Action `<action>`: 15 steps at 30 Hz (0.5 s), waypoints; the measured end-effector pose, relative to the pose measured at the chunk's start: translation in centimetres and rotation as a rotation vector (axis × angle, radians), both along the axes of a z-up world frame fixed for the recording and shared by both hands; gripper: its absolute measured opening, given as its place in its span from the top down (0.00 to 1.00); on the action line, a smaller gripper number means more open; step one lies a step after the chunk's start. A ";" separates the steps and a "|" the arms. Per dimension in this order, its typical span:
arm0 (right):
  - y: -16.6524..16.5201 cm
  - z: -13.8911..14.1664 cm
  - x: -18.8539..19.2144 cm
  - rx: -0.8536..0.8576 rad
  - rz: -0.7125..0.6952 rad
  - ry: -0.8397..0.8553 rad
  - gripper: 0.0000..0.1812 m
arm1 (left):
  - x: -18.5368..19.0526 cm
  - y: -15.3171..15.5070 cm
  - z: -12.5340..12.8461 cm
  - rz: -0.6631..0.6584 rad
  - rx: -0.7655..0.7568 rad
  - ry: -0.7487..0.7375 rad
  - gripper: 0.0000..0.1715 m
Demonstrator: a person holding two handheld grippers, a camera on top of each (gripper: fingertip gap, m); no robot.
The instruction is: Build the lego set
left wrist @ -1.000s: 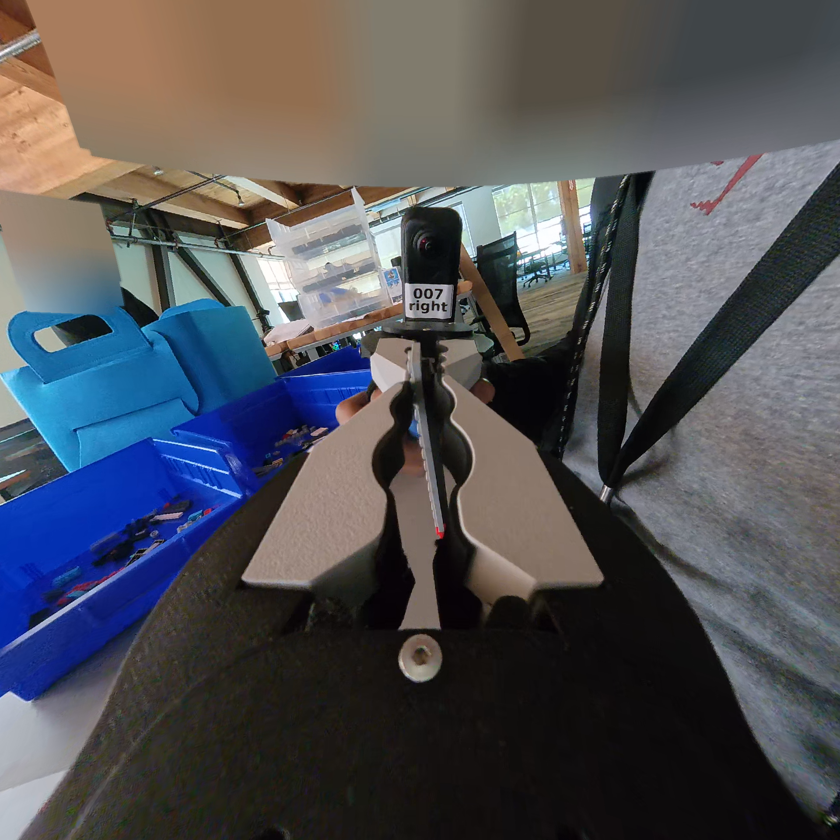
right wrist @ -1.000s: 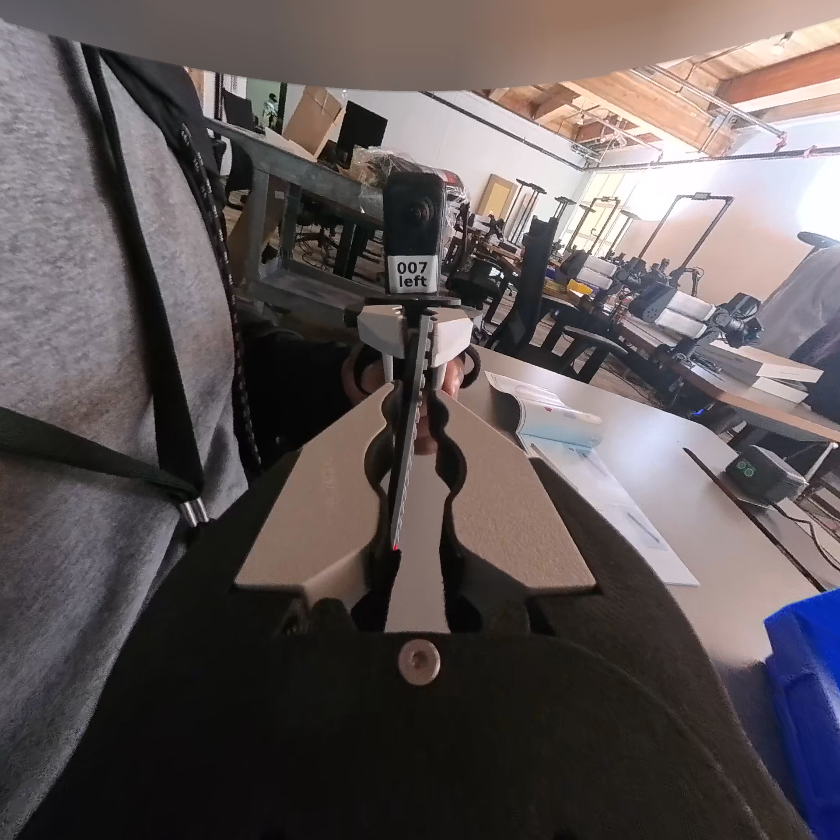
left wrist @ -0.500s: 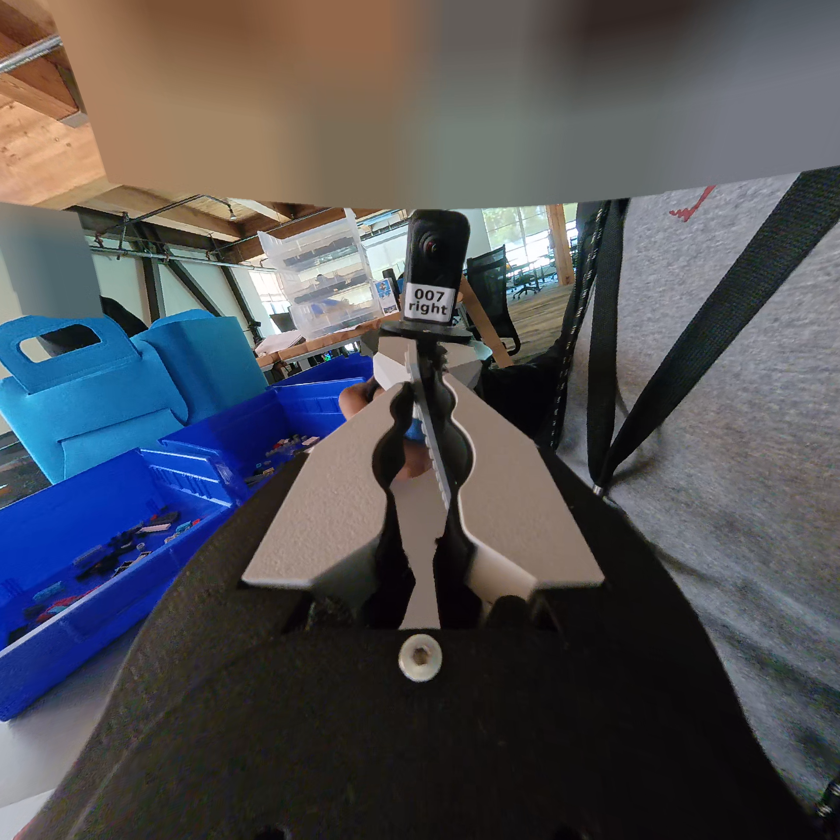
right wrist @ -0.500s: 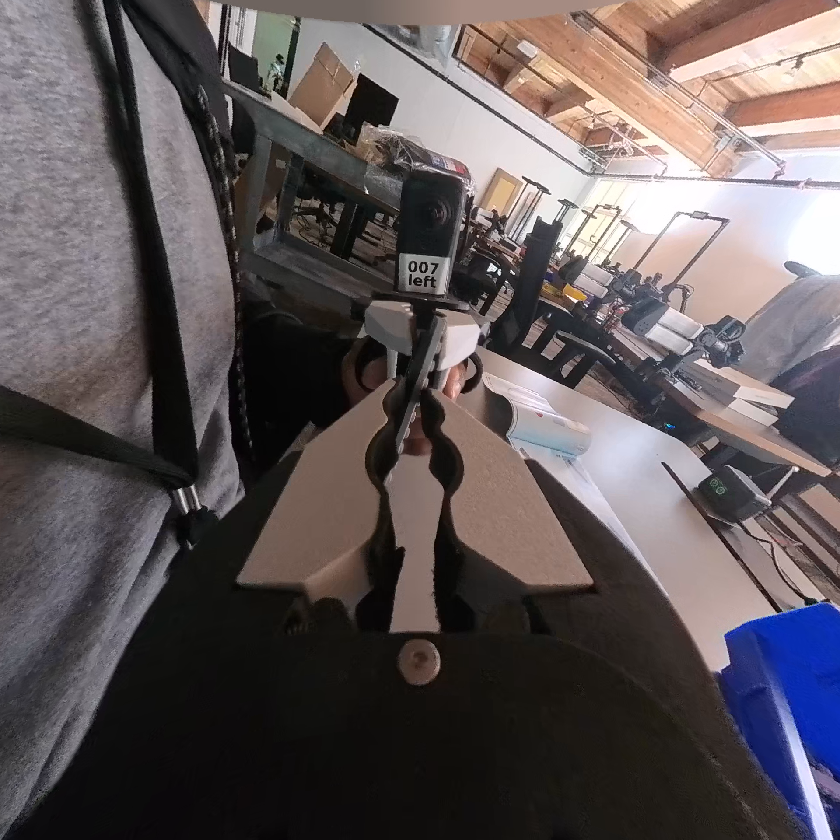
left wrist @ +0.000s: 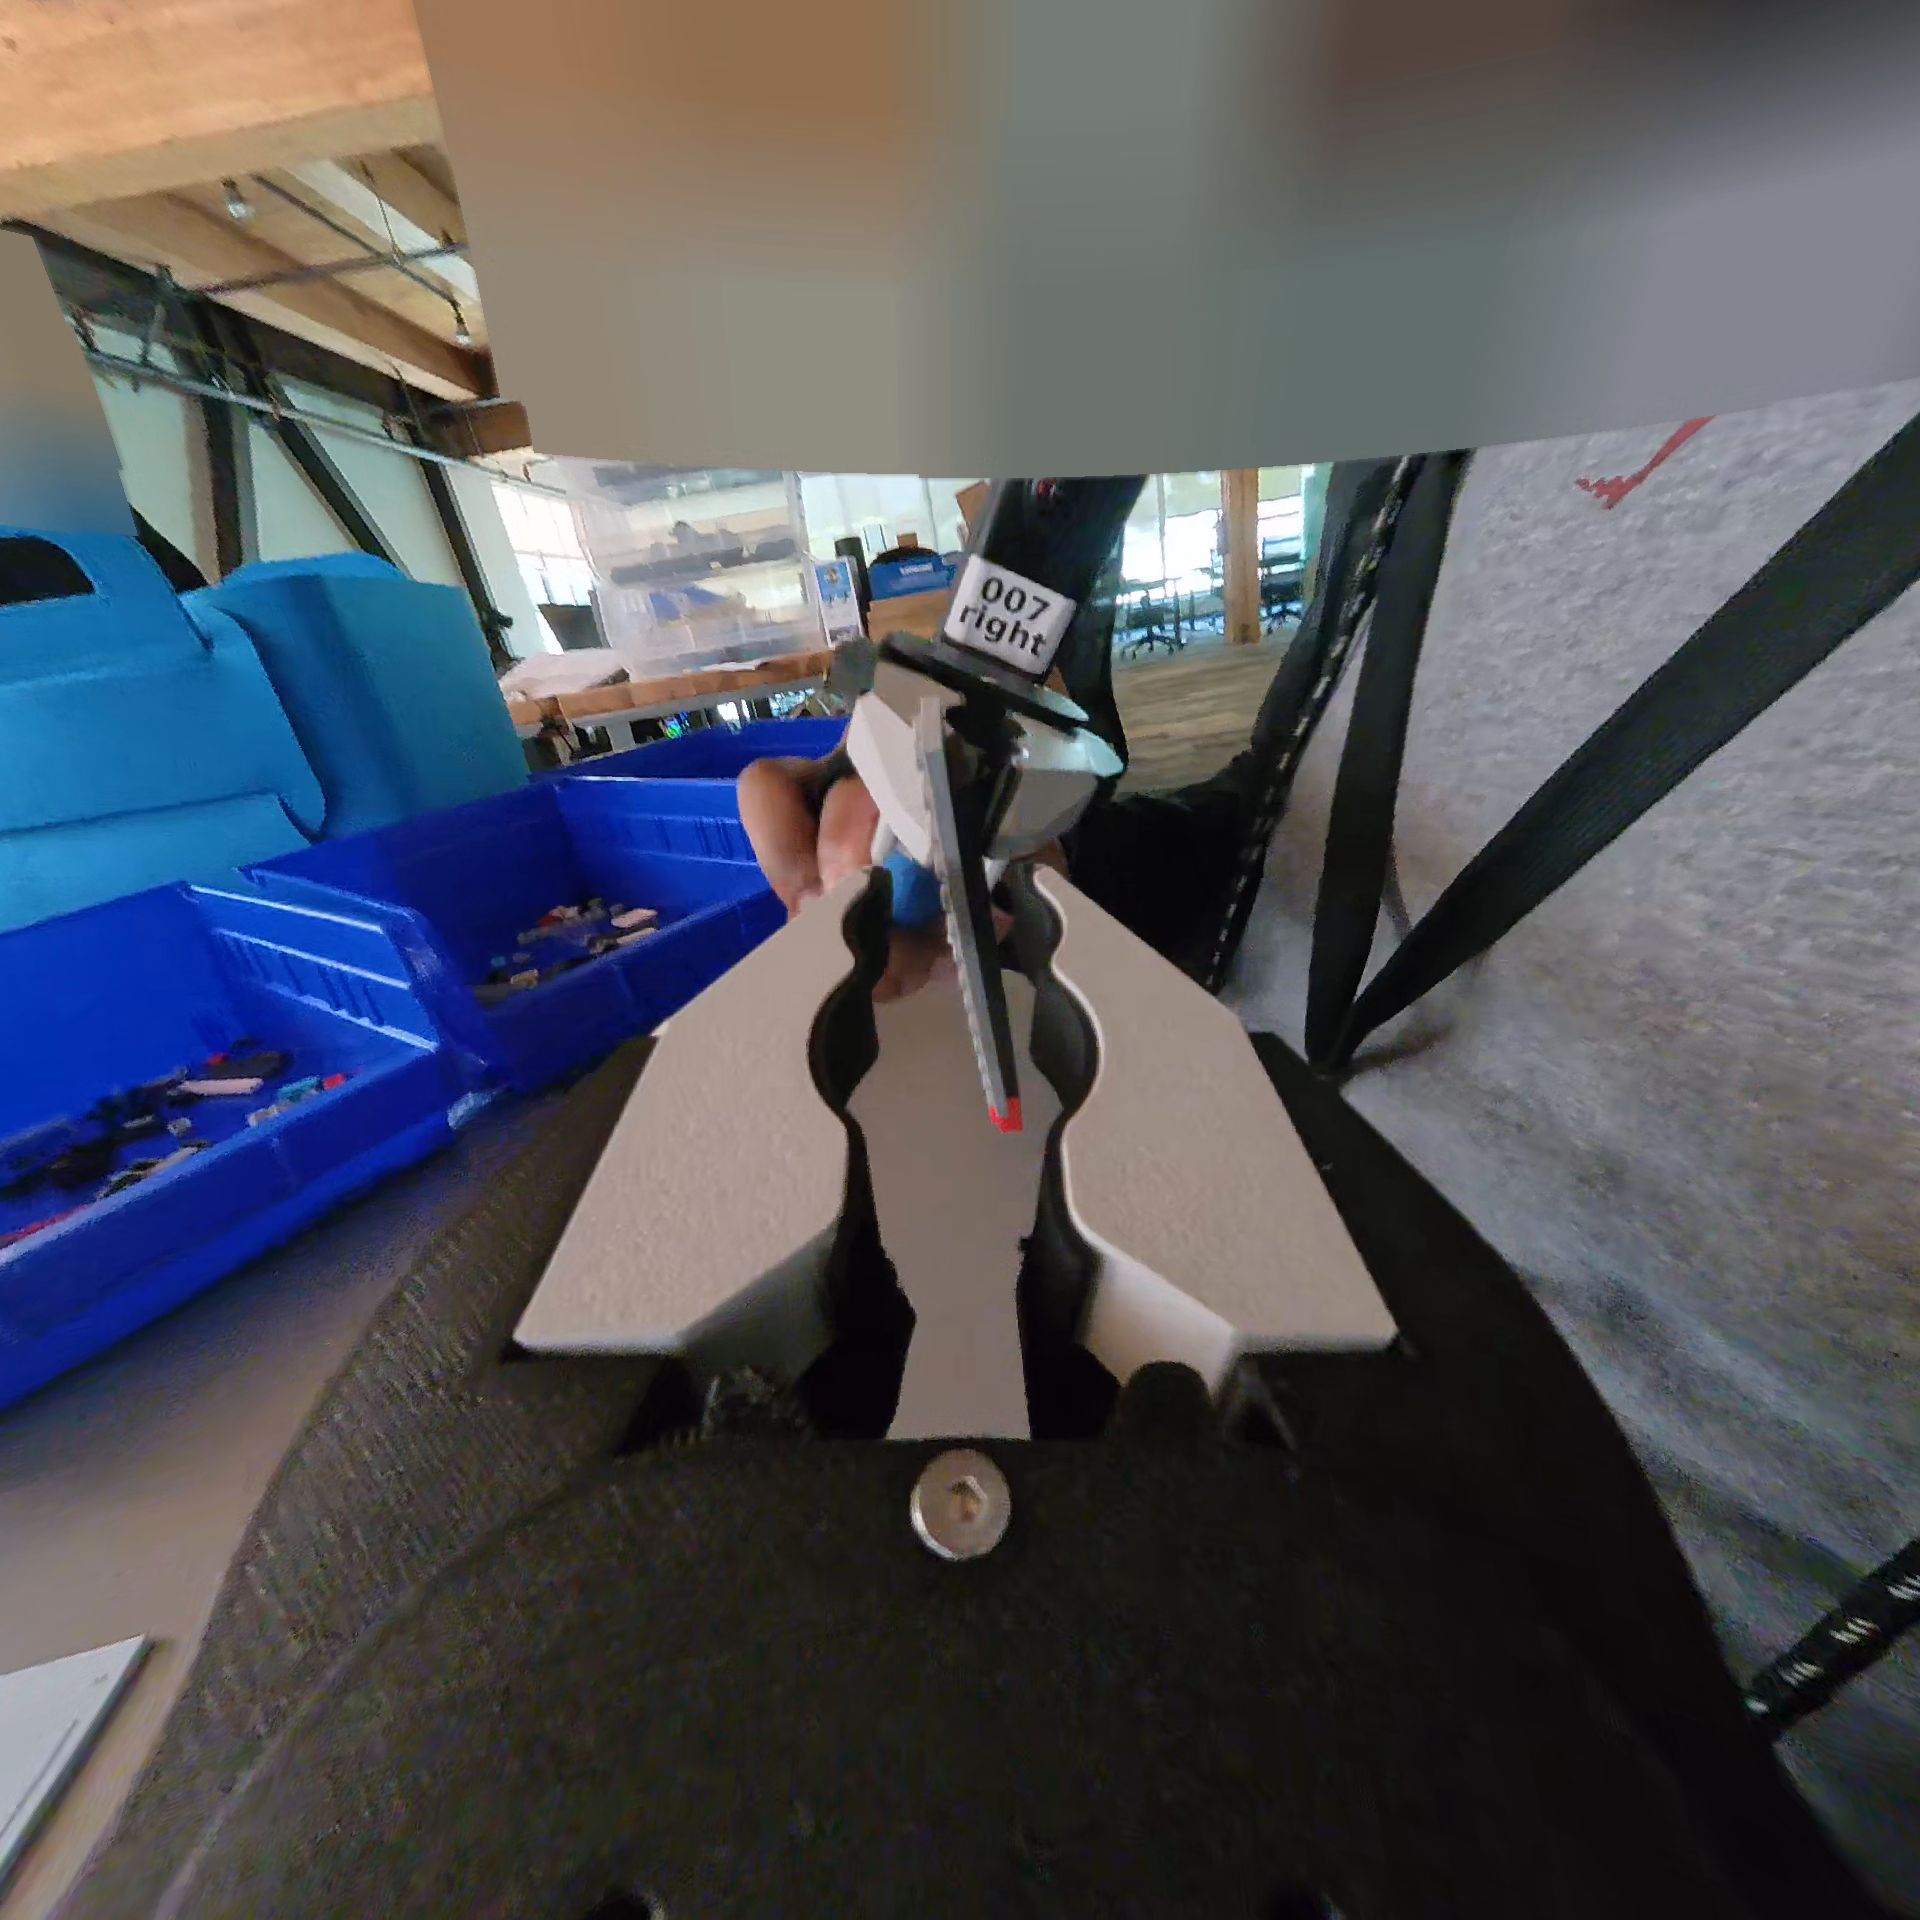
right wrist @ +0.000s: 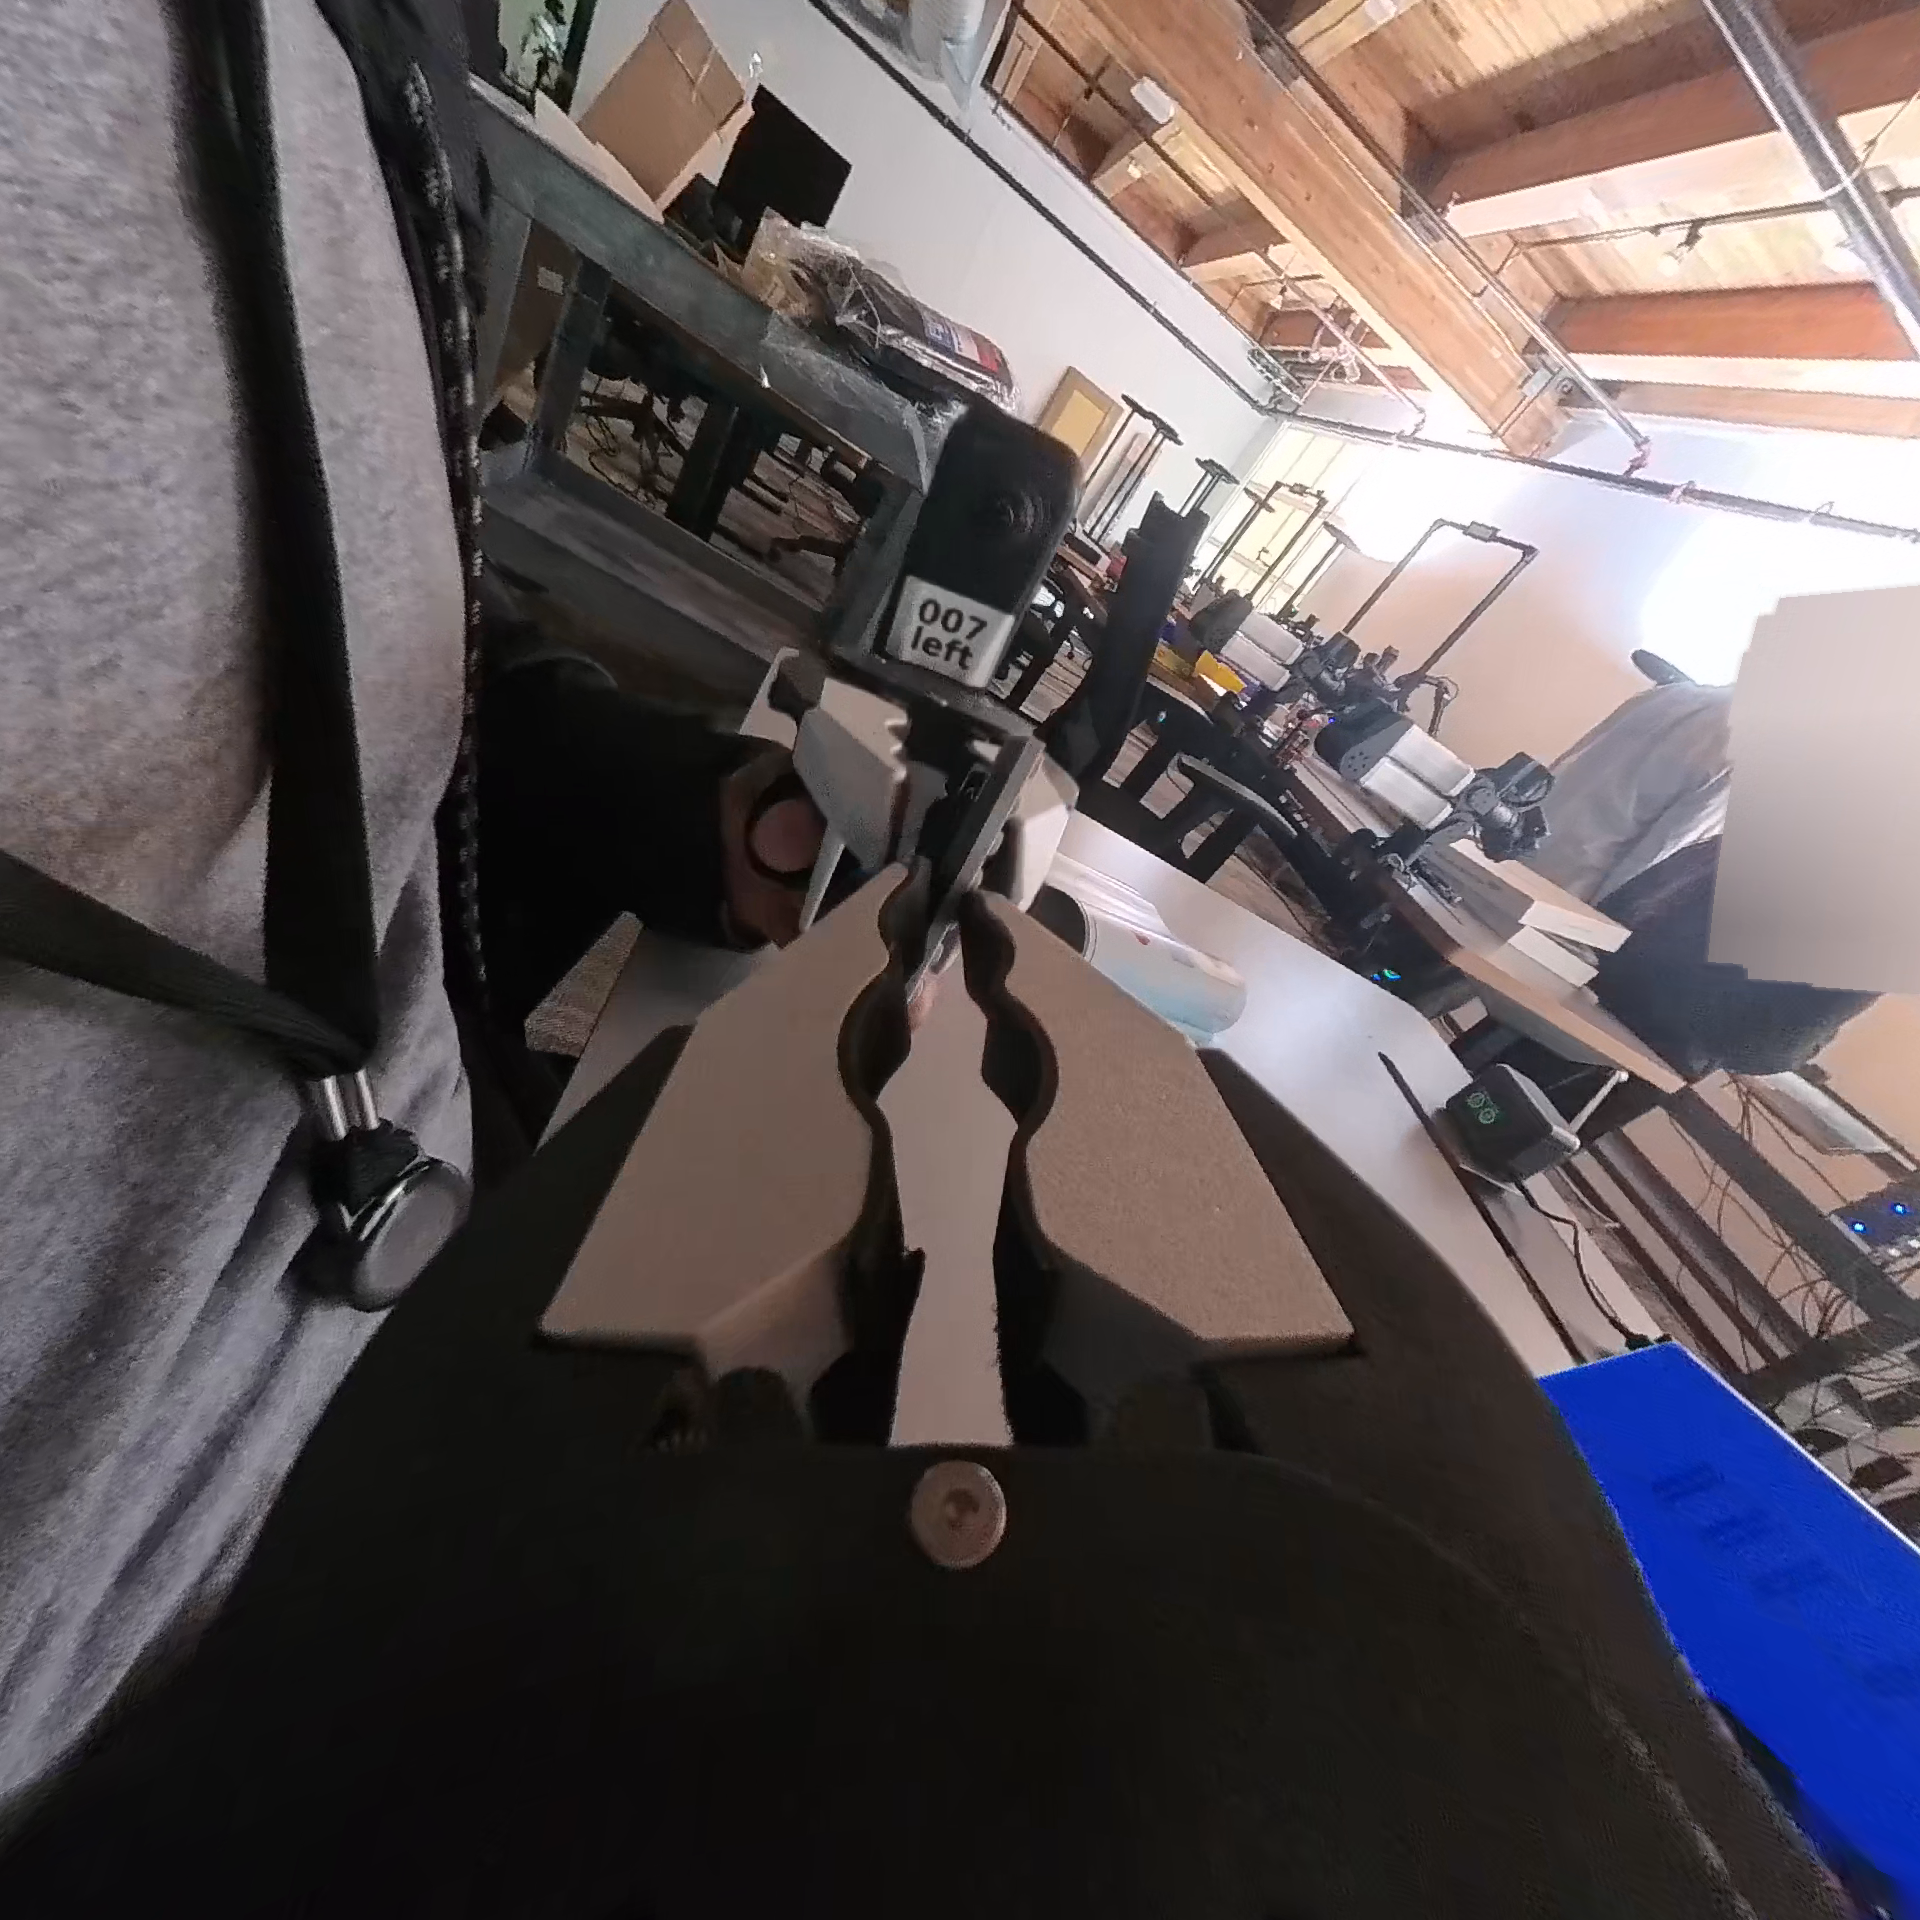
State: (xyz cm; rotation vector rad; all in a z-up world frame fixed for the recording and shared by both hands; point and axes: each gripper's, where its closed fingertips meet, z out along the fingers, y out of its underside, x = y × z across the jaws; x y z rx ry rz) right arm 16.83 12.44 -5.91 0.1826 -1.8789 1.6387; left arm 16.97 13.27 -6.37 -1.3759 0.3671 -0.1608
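Two blue bins [left wrist: 343,997], two tools [left wrist: 951,914] [right wrist: 935,914] seemingly sharing one plate [left wrist: 977,987].

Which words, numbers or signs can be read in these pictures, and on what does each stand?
I do not copy writing; only where it stands.
White sticker on the far black camera, left wrist view: readable.
White sticker on the far black camera, right wrist view: readable.
Red mark on grey shirt: cut off.

Right gripper [left wrist: 971,831] blocks ahead; blue bins [left wrist: 312,997] left, torso [left wrist: 1662,935] right.
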 end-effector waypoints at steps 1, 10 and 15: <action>0.0 0.1 0.0 -0.004 0.001 0.006 0.95 | 0.1 0.1 -0.2 -0.003 -0.009 0.003 0.88; -0.3 0.5 0.6 -0.043 0.029 0.013 0.94 | 0.6 0.1 0.1 0.004 0.038 0.070 0.96; -0.2 0.2 0.4 -0.039 0.012 0.000 0.93 | 0.4 0.0 0.2 0.032 0.062 0.091 0.96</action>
